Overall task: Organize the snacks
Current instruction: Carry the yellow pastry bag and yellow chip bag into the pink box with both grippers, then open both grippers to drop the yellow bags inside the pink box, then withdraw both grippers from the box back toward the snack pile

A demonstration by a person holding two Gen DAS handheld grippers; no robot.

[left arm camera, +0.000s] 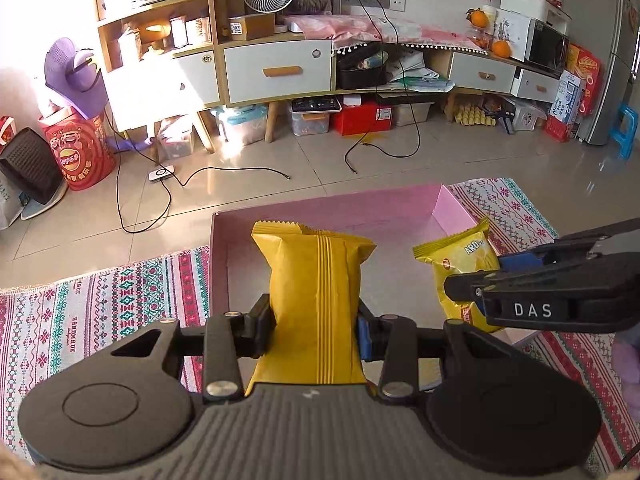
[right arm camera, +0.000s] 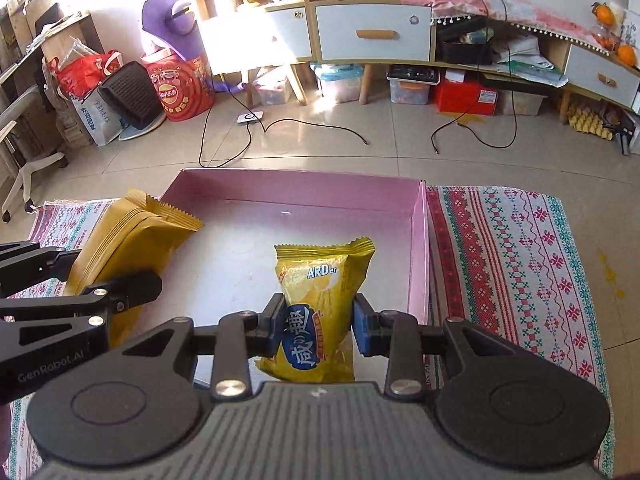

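Observation:
My left gripper (left arm camera: 316, 324) is shut on a plain mustard-yellow snack packet (left arm camera: 316, 280), held over the near left part of an open pink box (left arm camera: 320, 208). My right gripper (right arm camera: 318, 326) is shut on a bright yellow printed snack packet (right arm camera: 324, 288), held over the near right part of the same pink box (right arm camera: 300, 188). Each gripper shows in the other view: the right one (left arm camera: 472, 284) with its packet (left arm camera: 460, 264), the left one (right arm camera: 132, 284) with the mustard packet (right arm camera: 132, 236). The box floor looks bare.
The box sits on a patterned woven cloth (right arm camera: 512, 264) on a tiled floor. Black cables (right arm camera: 248, 140) and a white device (right arm camera: 250, 117) lie beyond the box. Cabinets, storage bins and bags line the far wall.

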